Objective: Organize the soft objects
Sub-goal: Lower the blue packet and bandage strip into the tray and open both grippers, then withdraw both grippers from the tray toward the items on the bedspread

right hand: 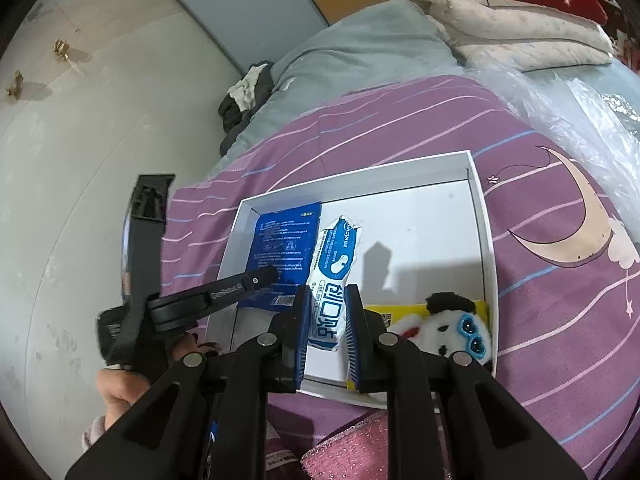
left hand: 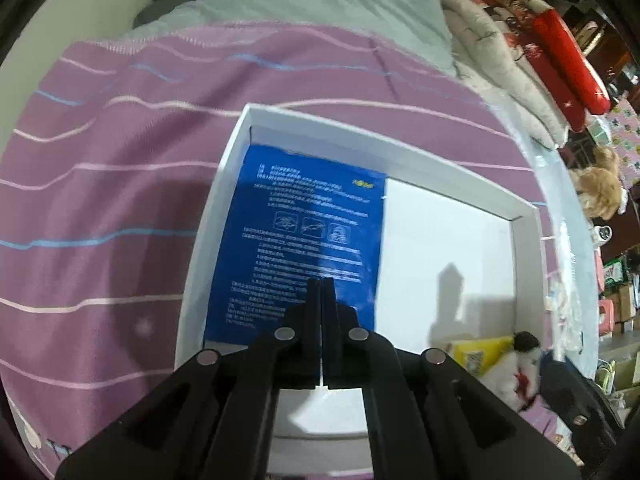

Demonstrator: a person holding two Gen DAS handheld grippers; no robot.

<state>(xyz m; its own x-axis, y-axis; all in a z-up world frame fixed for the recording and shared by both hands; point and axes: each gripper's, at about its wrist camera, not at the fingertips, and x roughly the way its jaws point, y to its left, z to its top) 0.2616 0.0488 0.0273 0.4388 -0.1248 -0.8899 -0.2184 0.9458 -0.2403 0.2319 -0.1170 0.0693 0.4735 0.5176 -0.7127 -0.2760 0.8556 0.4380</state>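
A white shallow box lies on the purple striped bedspread. A flat blue packet lies in its left part. My left gripper is shut with nothing between its fingers and hovers over the blue packet; it also shows in the right wrist view. My right gripper is shut on a white and blue soft pouch, held over the box. A white plush toy with blue eyes and a yellow packet lie in the box's near right corner.
Crumpled clear plastic lies right of the box. Folded quilts and red pillows are stacked at the bed's far end. A pink glittery item sits below the right gripper. Dark clothes lie by the wall.
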